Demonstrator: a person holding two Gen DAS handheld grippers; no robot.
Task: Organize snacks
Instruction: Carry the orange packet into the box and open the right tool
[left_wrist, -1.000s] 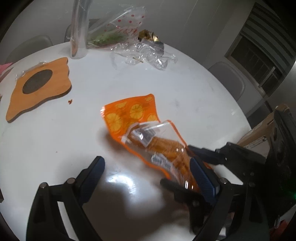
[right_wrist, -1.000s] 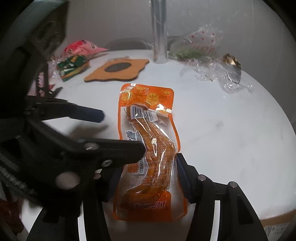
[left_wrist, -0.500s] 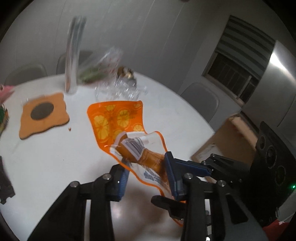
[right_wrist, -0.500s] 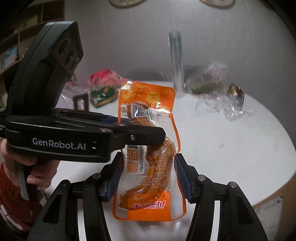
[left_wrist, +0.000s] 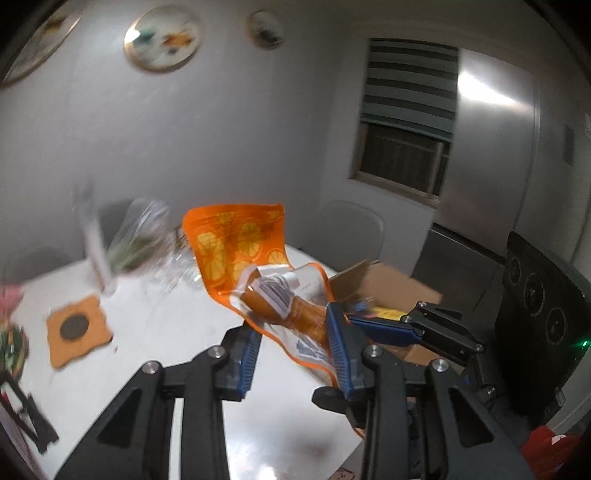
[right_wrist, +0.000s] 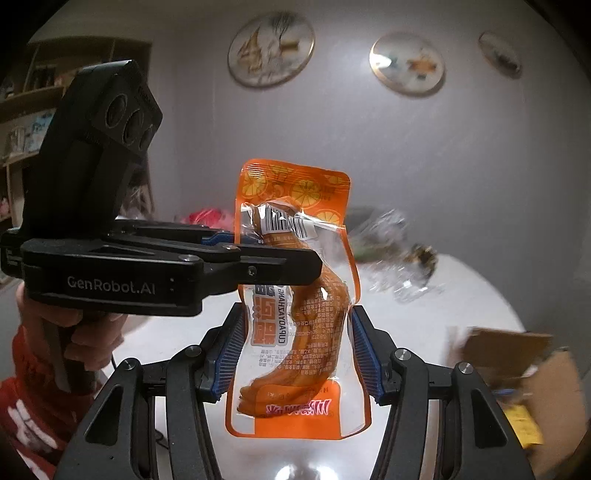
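I have the orange snack pouch (right_wrist: 295, 295) lifted off the table, clamped across its width by my right gripper (right_wrist: 295, 350) and also pinched by my left gripper (left_wrist: 295, 343). Next, I judge, one must let go so it can be carried to the cardboard box (left_wrist: 388, 284).

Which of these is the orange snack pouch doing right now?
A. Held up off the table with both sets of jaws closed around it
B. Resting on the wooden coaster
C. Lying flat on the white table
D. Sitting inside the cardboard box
A: the orange snack pouch hangs in the air above the white table, with the right gripper at its sides and the left gripper across its middle.
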